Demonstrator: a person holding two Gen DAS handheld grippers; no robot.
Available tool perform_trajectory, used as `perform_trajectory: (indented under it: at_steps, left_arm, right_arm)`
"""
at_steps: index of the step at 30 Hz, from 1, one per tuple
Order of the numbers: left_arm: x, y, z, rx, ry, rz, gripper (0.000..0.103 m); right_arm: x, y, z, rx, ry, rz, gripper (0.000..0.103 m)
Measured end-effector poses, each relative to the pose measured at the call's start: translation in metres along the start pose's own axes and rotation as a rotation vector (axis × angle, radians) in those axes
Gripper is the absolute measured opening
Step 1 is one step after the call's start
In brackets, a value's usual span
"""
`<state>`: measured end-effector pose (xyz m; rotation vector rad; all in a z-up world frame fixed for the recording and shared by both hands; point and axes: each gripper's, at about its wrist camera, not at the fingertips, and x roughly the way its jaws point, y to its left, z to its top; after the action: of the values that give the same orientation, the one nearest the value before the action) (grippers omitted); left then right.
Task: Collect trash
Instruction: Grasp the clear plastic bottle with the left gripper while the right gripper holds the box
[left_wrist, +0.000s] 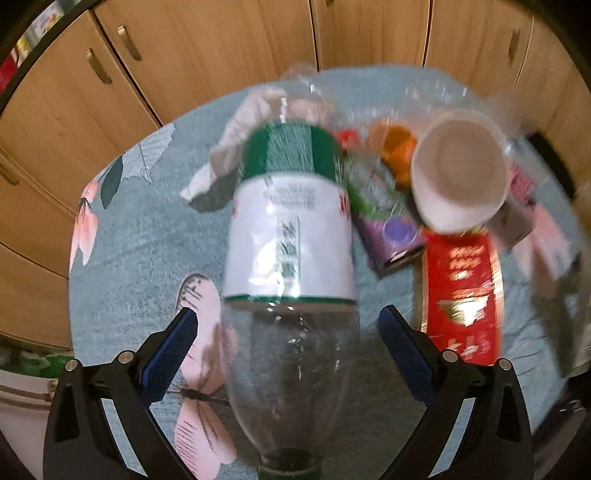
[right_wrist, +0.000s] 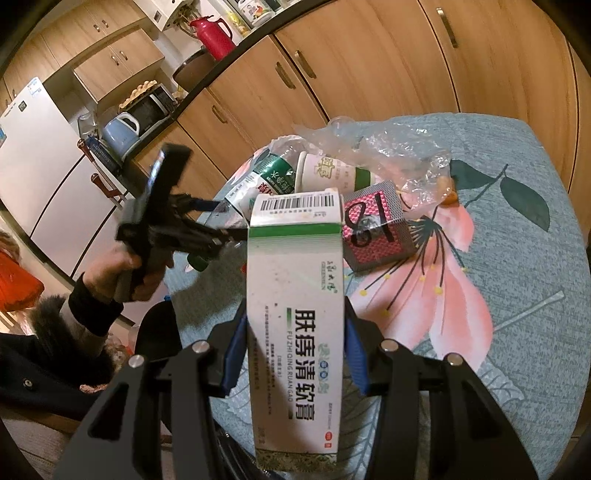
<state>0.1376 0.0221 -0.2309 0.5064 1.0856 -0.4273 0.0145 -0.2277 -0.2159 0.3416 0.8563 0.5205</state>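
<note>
- While my right gripper (right_wrist: 295, 354) is clamped on a white ointment carton (right_wrist: 295, 314), its top flap stands open; I cannot see anything inside.
- My left gripper (left_wrist: 288, 332) has its fingers spread wide on either side of a clear plastic bottle (left_wrist: 291, 266), not touching it; the bottle looks empty, cap towards the camera.
- A white paper cup (left_wrist: 458, 170) lies tipped on the floral tablecloth (left_wrist: 140, 236), its inside bare.
- Beside it are a purple box (left_wrist: 388, 229) and a red packet (left_wrist: 461, 291).
- A crumpled clear bag (right_wrist: 399, 155) lies behind the pink mesh-patterned box (right_wrist: 373, 229).

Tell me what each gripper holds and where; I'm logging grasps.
The right gripper clamps the white ointment box across its long sides, near the lower half. The left gripper is open around the clear plastic bottle, pads not touching it.
</note>
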Motion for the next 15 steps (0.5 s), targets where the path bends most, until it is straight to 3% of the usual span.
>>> perform_trajectory:
  at_steps: [1,2,3,5,9,15]
  left_arm:
    - [0.002,-0.002,0.0,0.009,-0.007,0.035,0.093]
    - [-0.001,-0.003,-0.001,0.006,-0.03,0.043,0.084]
    - [-0.003,-0.003,-0.002,-0.002,-0.041,0.025,0.068]
    - [-0.007,0.002,-0.003,-0.055,-0.044,-0.033,0.06]
    - [-0.009,0.02,-0.008,-0.184,-0.051,-0.121,0.059]
    - [-0.042,0.031,-0.007,-0.261,-0.17,-0.115,0.059]
  right_arm:
    - [-0.002,-0.001,0.0,0.003,-0.007,0.0,0.047]
    - [-0.003,-0.001,0.0,0.006,-0.012,-0.001,0.048]
    - [-0.005,-0.003,0.0,0.013,-0.019,-0.002,0.048]
    - [-0.008,-0.006,0.001,0.025,-0.031,0.0,0.048]
    - [-0.012,-0.008,0.002,0.035,-0.056,0.002,0.048]
    - [-0.016,-0.011,0.002,0.037,-0.074,0.001,0.048]
